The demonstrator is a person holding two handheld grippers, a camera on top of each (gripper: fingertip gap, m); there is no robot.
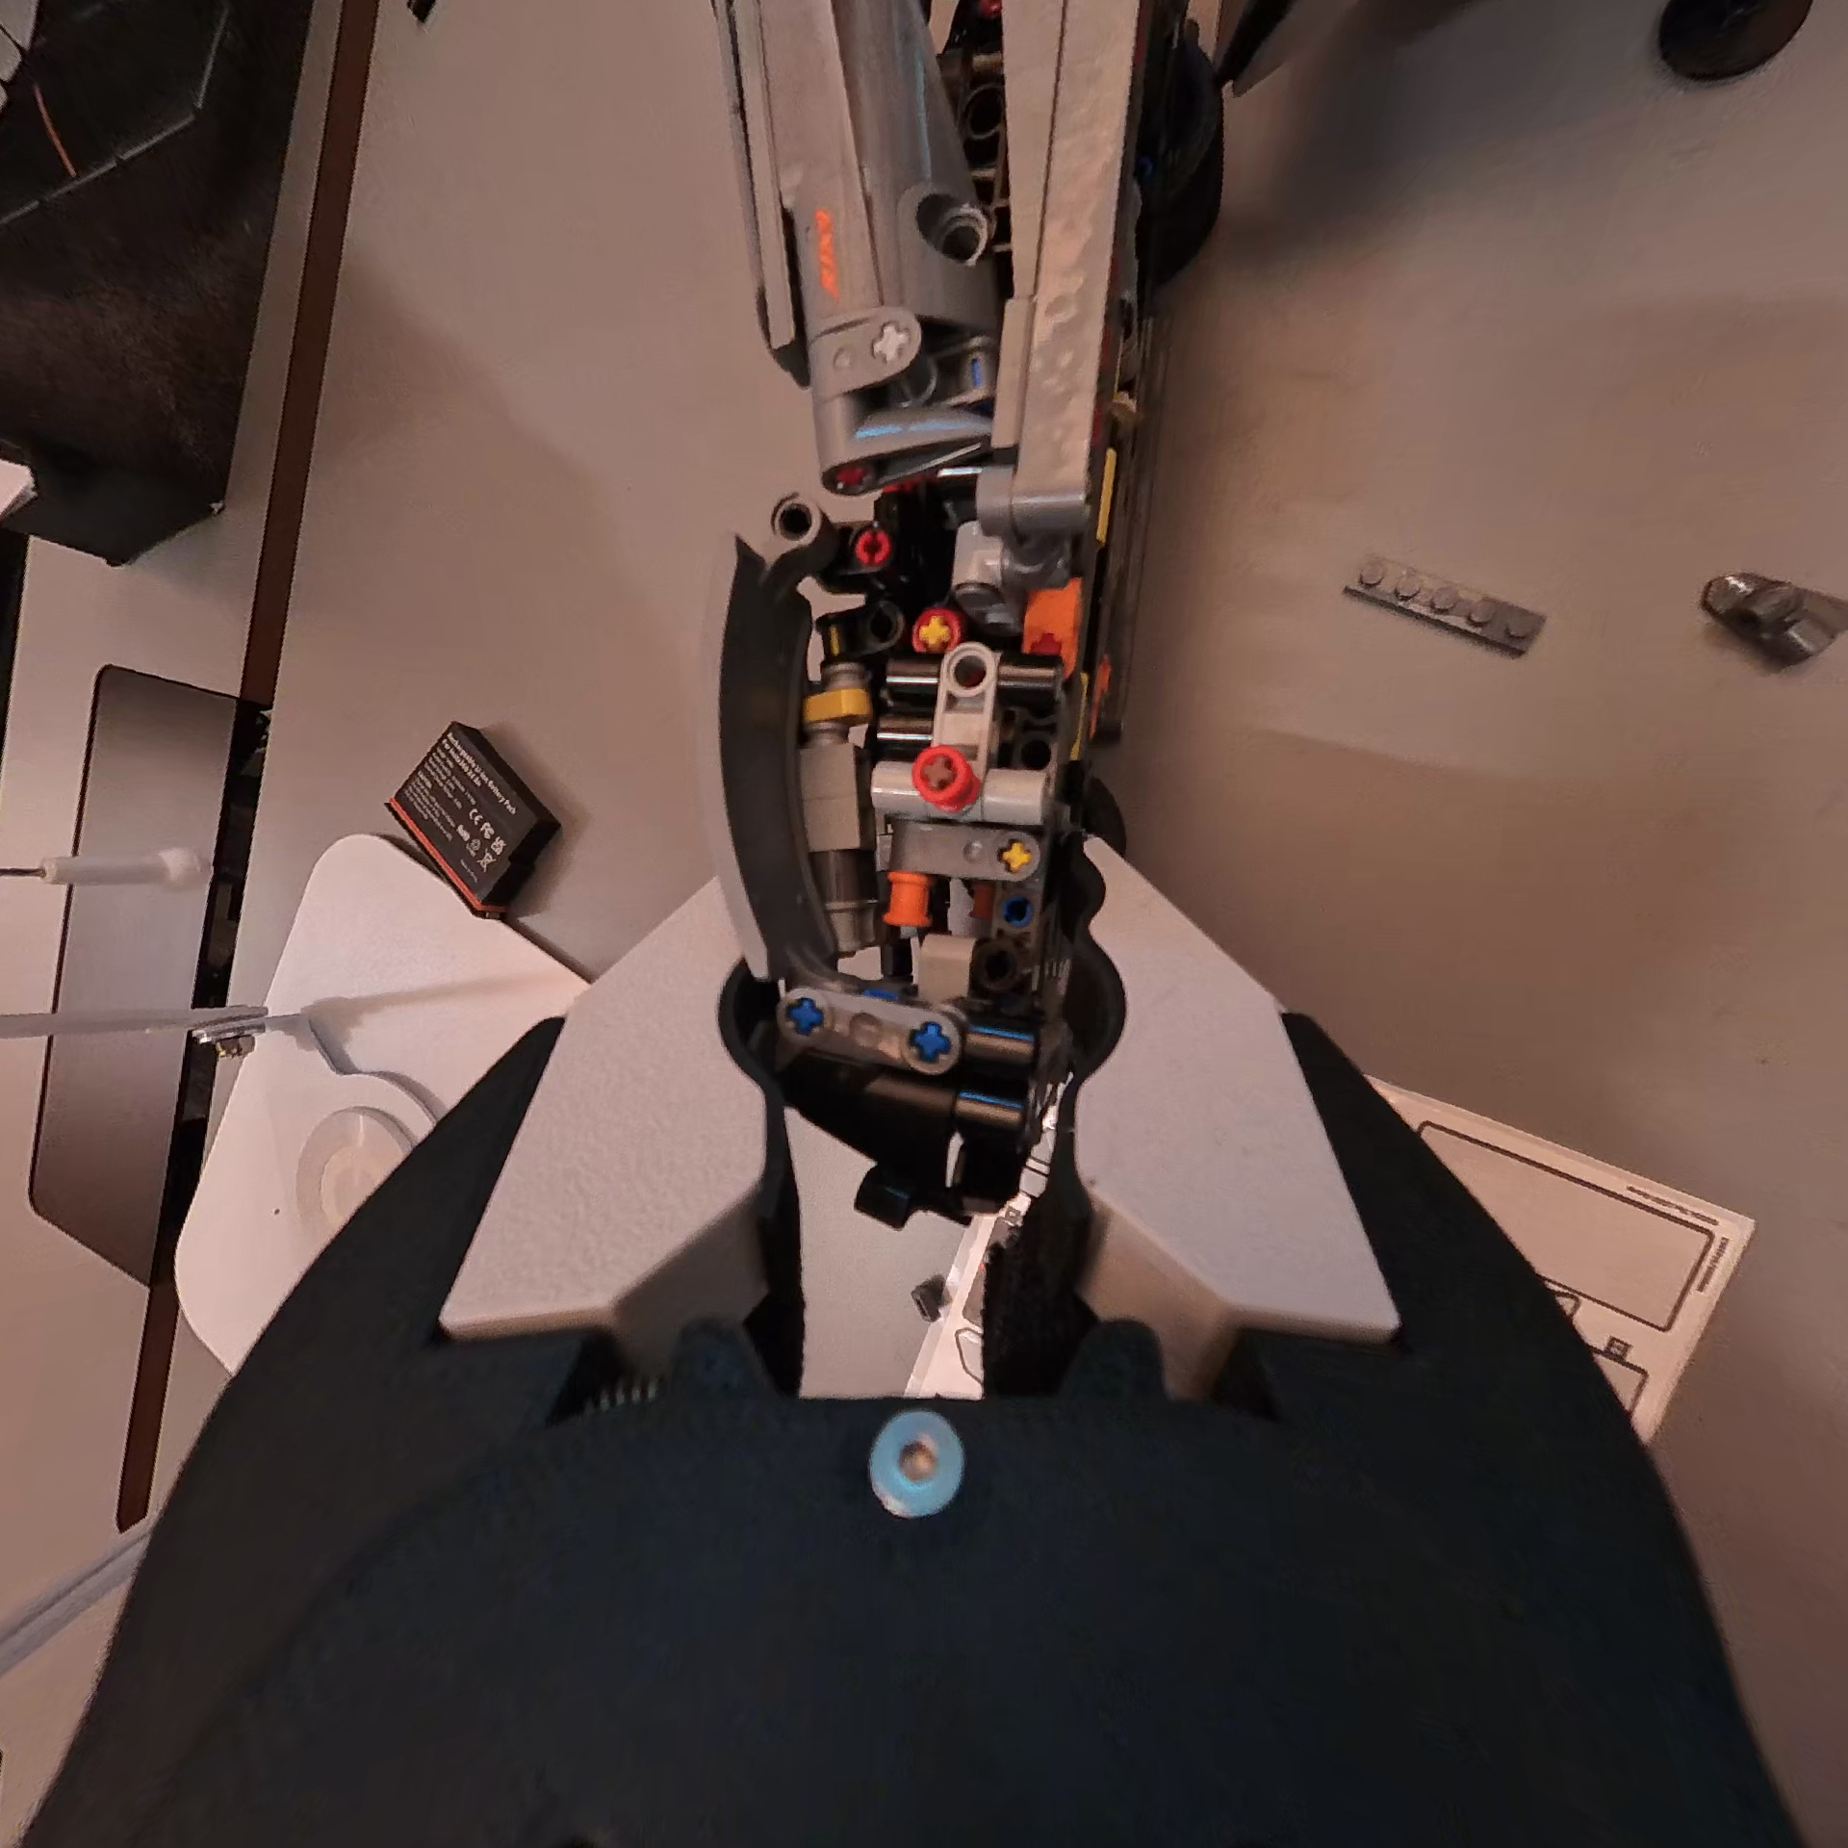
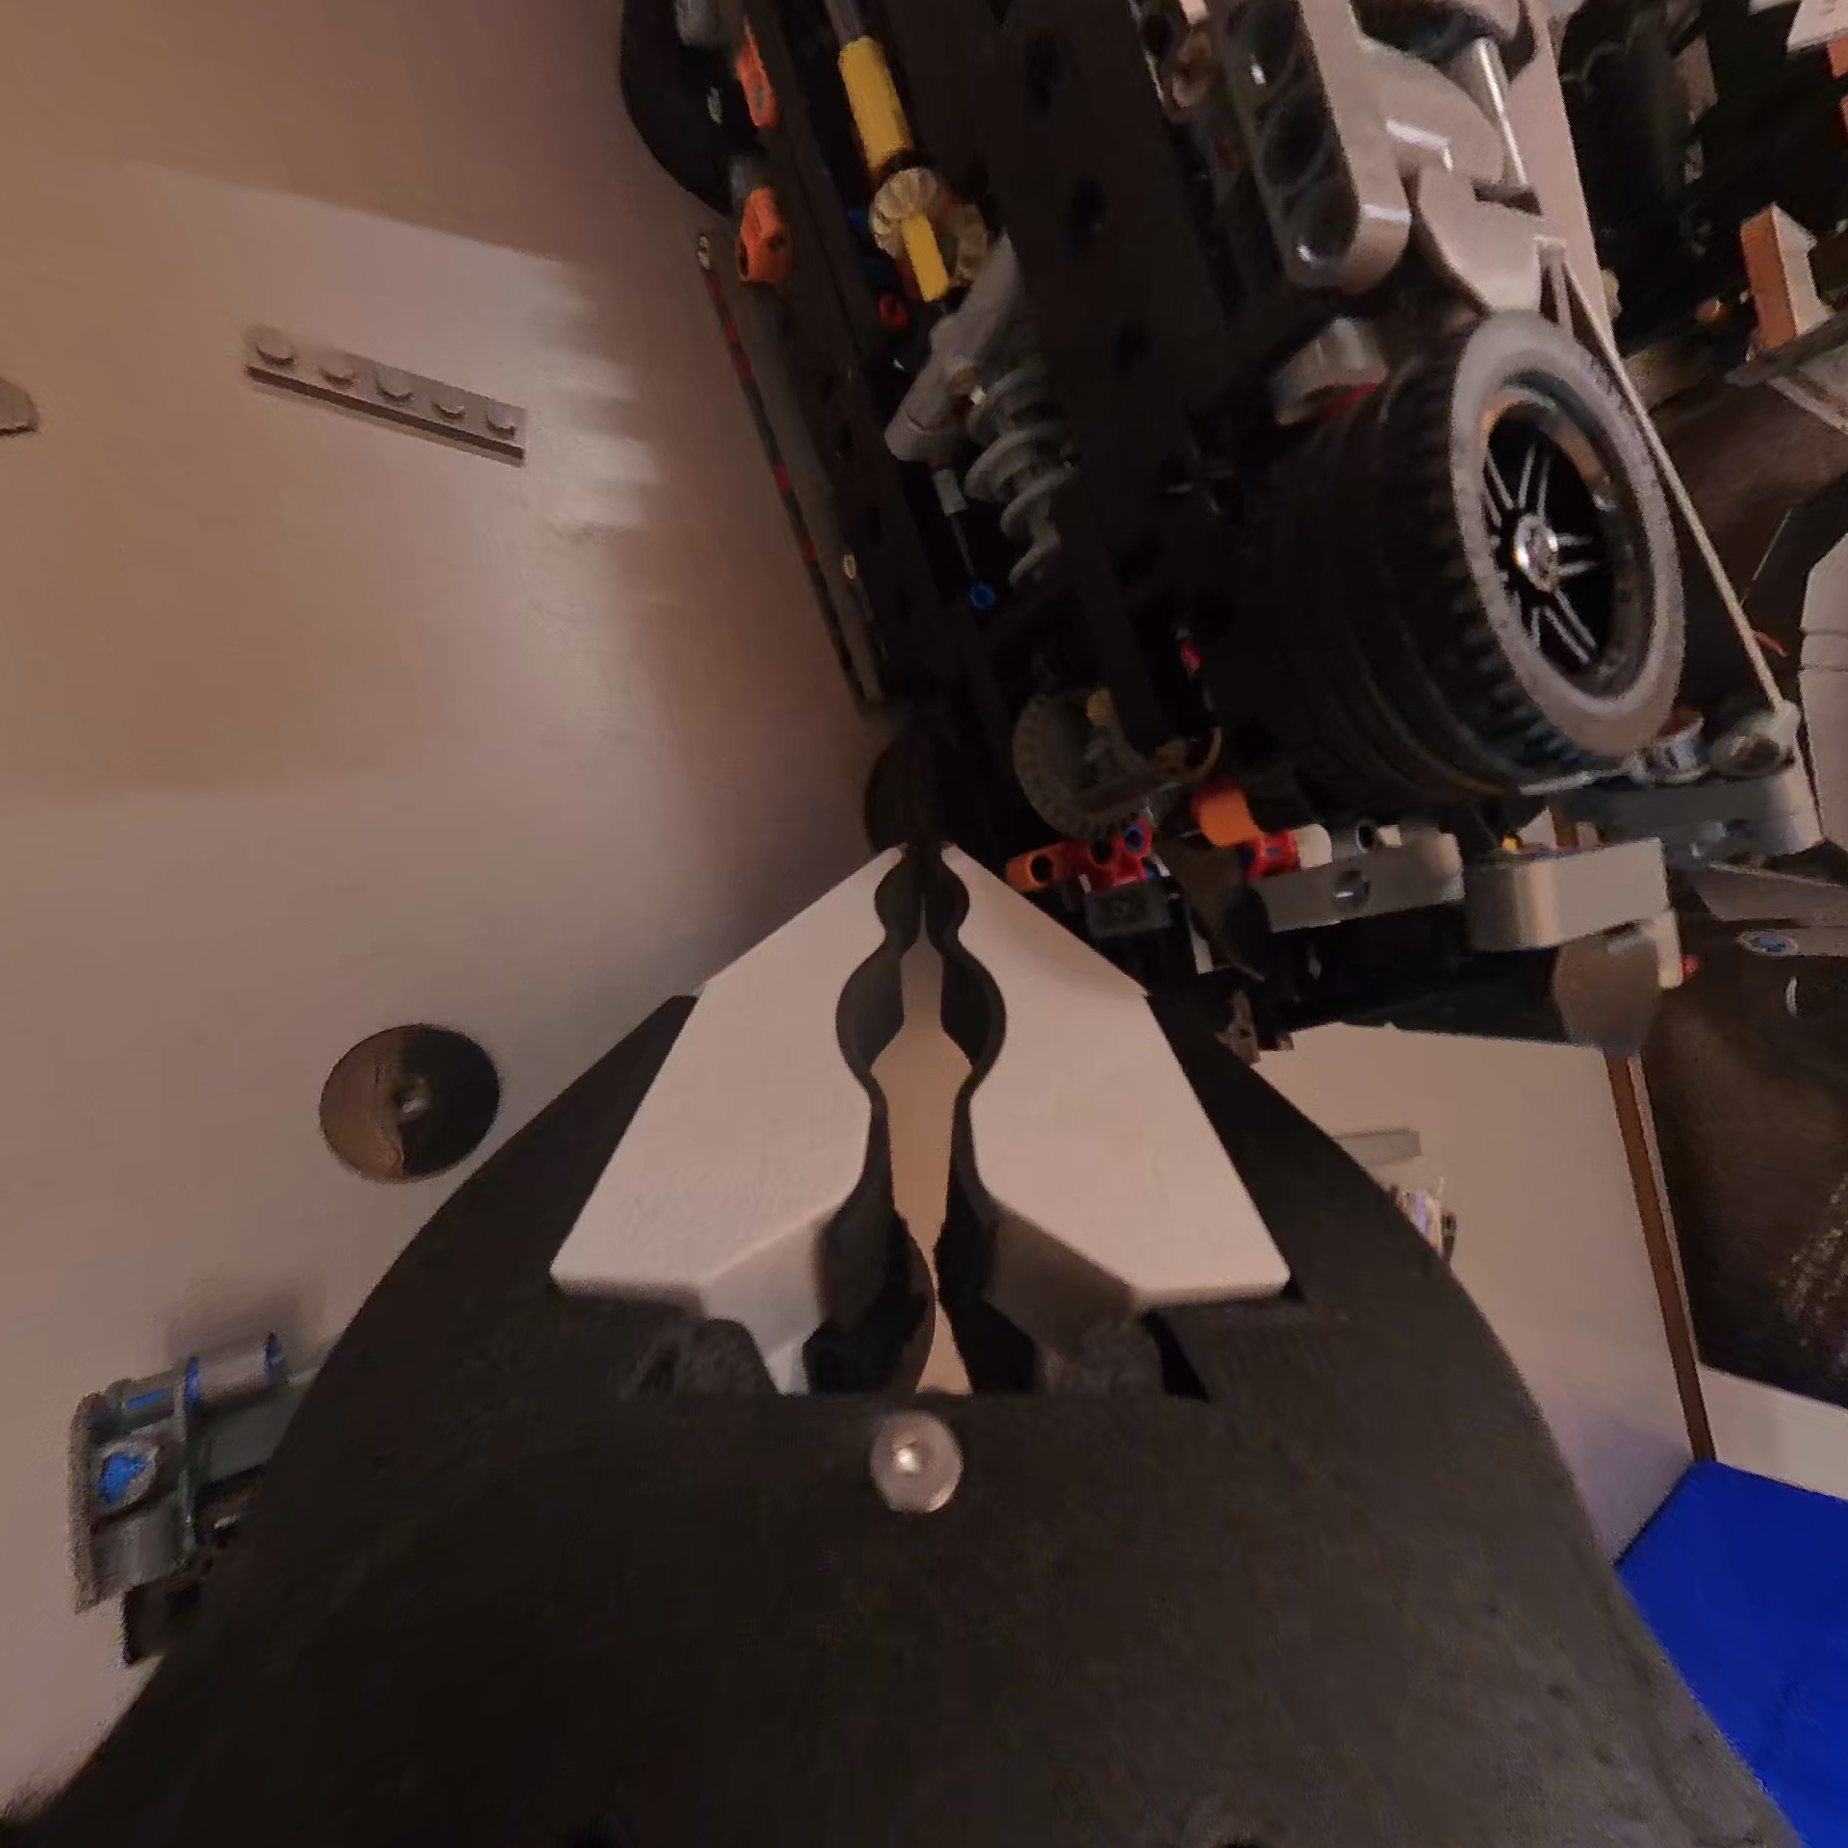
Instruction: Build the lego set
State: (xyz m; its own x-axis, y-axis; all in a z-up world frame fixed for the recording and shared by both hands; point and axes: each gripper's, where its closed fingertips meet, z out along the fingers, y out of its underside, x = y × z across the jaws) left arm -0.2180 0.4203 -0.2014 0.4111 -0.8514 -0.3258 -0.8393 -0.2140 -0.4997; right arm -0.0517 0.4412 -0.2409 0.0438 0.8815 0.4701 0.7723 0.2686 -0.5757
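- Lego car model [image 1: 940,760]: a part-built Technic chassis, held tipped on its side above the tabletop [image 1: 1400,800], one wheel [image 2: 1540,560] fitted.
- Left gripper [image 1: 925,1000]: fingers pinching the model's end, around a grey beam with blue pins.
- Right gripper [image 2: 925,870]: fingers pressed together, tips at the chassis's dark edge; whether they nip it I cannot tell.
- Step, as I judge: steadying the model between attachments.
- Next likely calls for fetching a loose part, perhaps the grey studded plate [image 2: 385,392] or small grey sub-assembly [image 2: 160,1470], while the left keeps its hold firm.
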